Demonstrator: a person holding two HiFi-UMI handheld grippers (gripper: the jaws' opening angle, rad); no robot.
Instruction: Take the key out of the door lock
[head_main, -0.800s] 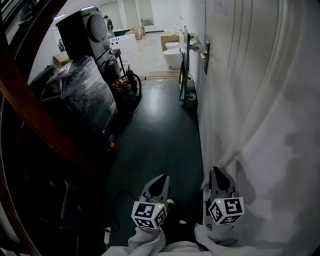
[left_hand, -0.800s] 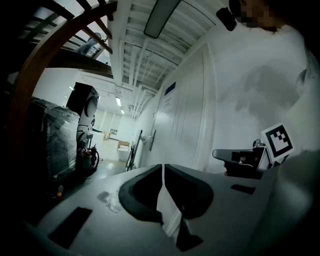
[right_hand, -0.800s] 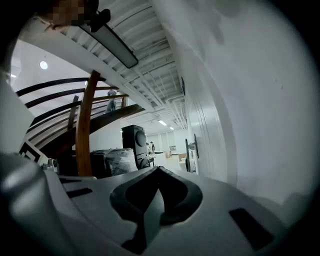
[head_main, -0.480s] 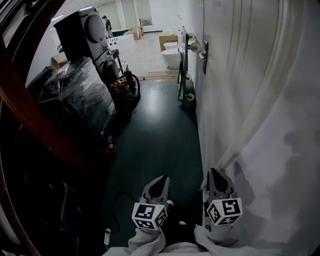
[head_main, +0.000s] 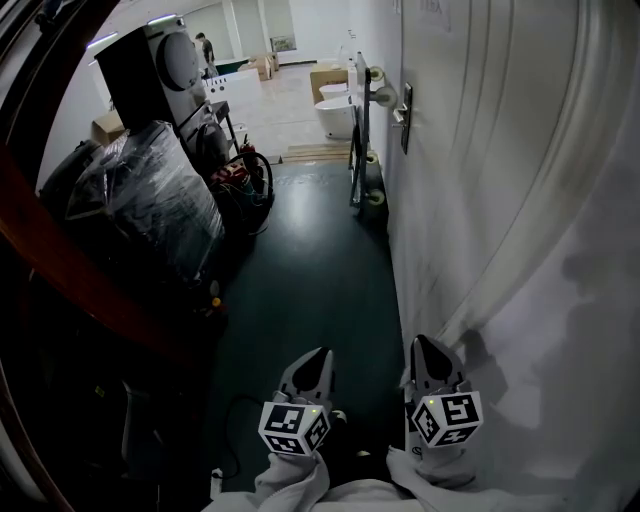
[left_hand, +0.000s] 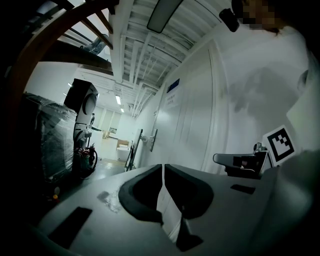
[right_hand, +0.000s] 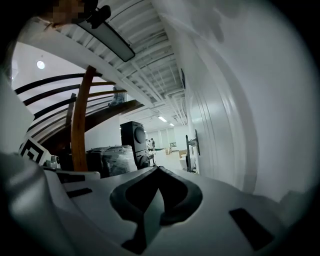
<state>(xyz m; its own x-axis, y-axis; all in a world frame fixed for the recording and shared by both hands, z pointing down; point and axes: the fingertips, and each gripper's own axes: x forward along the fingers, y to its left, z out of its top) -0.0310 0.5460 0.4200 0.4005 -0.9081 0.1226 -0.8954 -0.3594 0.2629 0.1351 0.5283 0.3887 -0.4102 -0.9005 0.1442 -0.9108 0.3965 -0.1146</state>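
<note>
**Both grippers low beside the door, lock far ahead**

The white panelled door (head_main: 500, 170) runs up the right side of the head view. Its lock hardware sits far up the frame, well apart from both grippers: a narrow dark lock plate (head_main: 405, 118) standing upright on the door face, with a silvery lever handle (head_main: 396, 113) that juts out towards the corridor. The hardware is small in every view, and the key cannot be made out on it at this size. The same plate shows as a thin dark strip in the left gripper view (left_hand: 153, 140) and the right gripper view (right_hand: 196, 142).

The left gripper (head_main: 318, 356) is at the bottom of the head view over the dark green floor (head_main: 310, 260). Its fingers (left_hand: 142, 187) are pressed together with only a hairline slit between them, and they pinch nothing. The right gripper (head_main: 426, 344) is just beside the door face. Its fingers (right_hand: 176, 192) meet at the tips and are likewise empty. Both grippers point roughly level down the corridor.

Across the floor on the left stand a bulky load wrapped in plastic film (head_main: 150, 195) and a tall black appliance (head_main: 160, 65). A brown wooden handrail (head_main: 80, 270) curves across that side.
</note>
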